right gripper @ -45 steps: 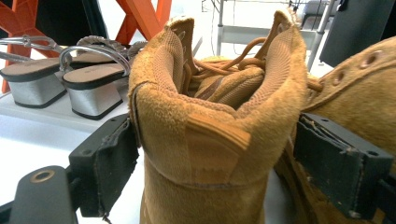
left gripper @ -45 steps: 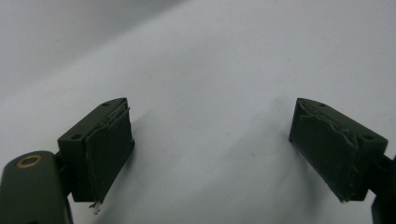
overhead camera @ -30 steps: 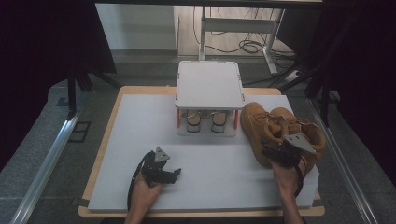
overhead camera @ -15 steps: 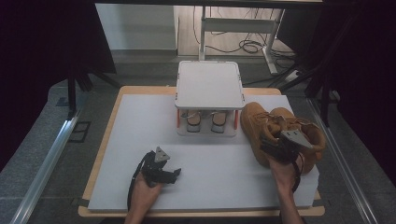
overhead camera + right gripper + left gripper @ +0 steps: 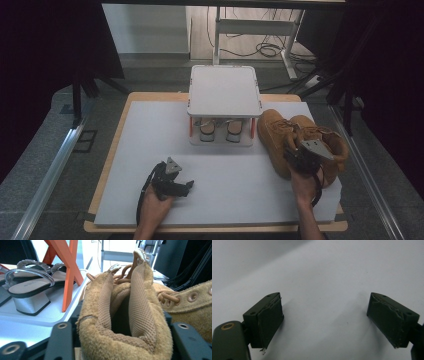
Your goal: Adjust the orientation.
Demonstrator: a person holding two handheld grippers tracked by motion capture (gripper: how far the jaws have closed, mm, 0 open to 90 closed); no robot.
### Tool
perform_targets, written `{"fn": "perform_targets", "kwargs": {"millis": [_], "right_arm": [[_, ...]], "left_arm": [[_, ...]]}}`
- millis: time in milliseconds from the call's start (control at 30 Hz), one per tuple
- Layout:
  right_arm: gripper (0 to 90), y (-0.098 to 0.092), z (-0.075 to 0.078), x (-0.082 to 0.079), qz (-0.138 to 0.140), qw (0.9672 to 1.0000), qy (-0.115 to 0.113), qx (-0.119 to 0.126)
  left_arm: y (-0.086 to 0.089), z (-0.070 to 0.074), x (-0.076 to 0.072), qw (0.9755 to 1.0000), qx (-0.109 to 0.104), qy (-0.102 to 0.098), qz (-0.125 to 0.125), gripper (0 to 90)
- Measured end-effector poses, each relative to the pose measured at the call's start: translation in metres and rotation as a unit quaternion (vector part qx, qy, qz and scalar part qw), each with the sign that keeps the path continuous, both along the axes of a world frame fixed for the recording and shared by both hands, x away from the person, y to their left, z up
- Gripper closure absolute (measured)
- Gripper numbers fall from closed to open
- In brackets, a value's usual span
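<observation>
surface: white mat (image 5: 220,200) on a wooden table (image 5: 107,175), dark curtains to both sides, cables on the floor at the far end.
left hand: near left of the mat, holding the left gripper (image 5: 186,187) low over bare white mat.
left jaws: wide apart in the left gripper view (image 5: 325,322), nothing between them, just the mat beneath.
right hand: near right, holding the right gripper (image 5: 291,154) at the heel end of the left boot (image 5: 276,140).
right jaws: have just been closing; in the right gripper view they squeeze the boot's soft tan collar (image 5: 125,335) from both sides, the opening pinched narrow.
left boot: tan suede, laced, on the right side of the mat, toe pointing far.
second boot: right boot (image 5: 325,142) just beside it on the right, touching it.
rack: white shoe rack (image 5: 225,92) with orange legs (image 5: 68,267), far centre of the mat, just left of the boots.
sandals: silver block-heel sandals (image 5: 219,131) on its lower shelf, also at the left of the right gripper view (image 5: 30,287).
</observation>
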State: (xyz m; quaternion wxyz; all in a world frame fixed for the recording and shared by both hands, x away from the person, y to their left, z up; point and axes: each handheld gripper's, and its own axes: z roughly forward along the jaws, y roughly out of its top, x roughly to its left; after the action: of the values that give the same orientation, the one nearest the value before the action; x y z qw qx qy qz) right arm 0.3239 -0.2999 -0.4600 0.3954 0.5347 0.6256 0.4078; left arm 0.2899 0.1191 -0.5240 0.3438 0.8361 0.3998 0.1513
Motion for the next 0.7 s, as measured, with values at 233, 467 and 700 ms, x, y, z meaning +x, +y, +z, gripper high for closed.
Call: {"fn": "perform_targets", "kwargs": {"millis": [233, 467, 700], "right_arm": [[53.6, 0.004, 0.007, 0.003, 0.0, 0.9999, 0.006, -0.012], [55.3, 0.004, 0.012, 0.003, 0.001, 0.9999, 0.007, -0.014], [55.6, 0.0, 0.02, -0.001, 0.001, 1.0, 0.0, -0.005]], "left_arm": [[0.0, 0.0, 0.0, 1.0, 0.0, 0.0, 0.0, 13.0], [0.0, 0.0, 0.0, 1.0, 0.0, 0.0, 0.0, 13.0], [0.0, 0.0, 0.0, 1.0, -0.002, -0.001, 0.001, 13.0]]}}
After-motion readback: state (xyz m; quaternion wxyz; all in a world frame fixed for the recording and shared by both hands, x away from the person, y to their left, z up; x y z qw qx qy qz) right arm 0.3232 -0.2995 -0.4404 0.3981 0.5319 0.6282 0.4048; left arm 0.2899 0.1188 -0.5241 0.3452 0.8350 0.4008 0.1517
